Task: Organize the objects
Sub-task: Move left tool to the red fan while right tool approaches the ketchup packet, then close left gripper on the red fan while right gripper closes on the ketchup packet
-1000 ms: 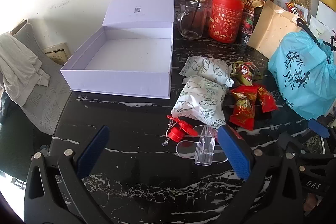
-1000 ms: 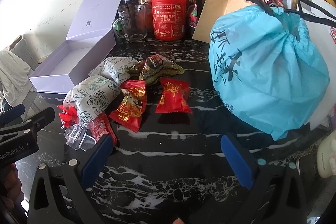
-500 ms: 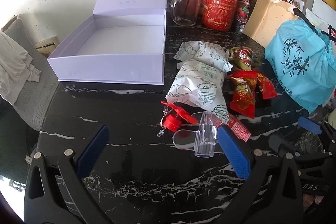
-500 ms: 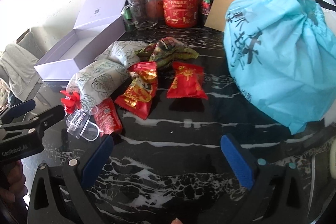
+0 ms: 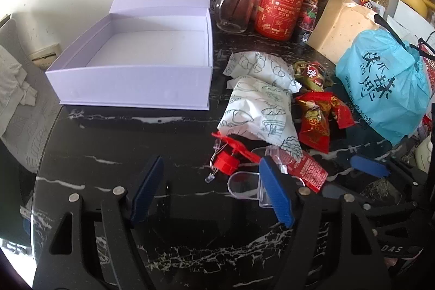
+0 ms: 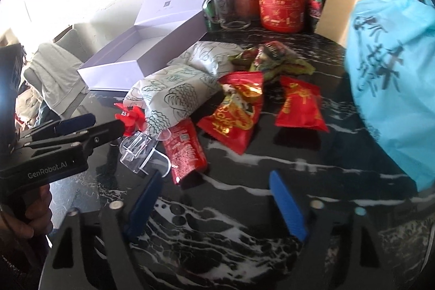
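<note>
Crinkly foil snack packets [image 5: 315,124] lie heaped beside rigid rectangular lavender box [image 5: 136,67].

On the table [image 5: 114,197], the open box [image 5: 136,83] sits at the left, its raised lid toward the wall. Right of it lie two patterned packets [image 5: 258,110], one behind the other, the nearer overlapping a flat sachet [image 5: 310,170]. Further right — a cluster of small snack packets [image 6: 236,113], then the drawstring bag [image 5: 386,89] at the far right edge. Behind everything, along the wall, stand a glass mug [image 5: 231,10], a canister [image 5: 280,8] and jars — pouches propped behind them. A clear plastic piece [image 6: 141,151] lies nearest, before the packets.
</note>
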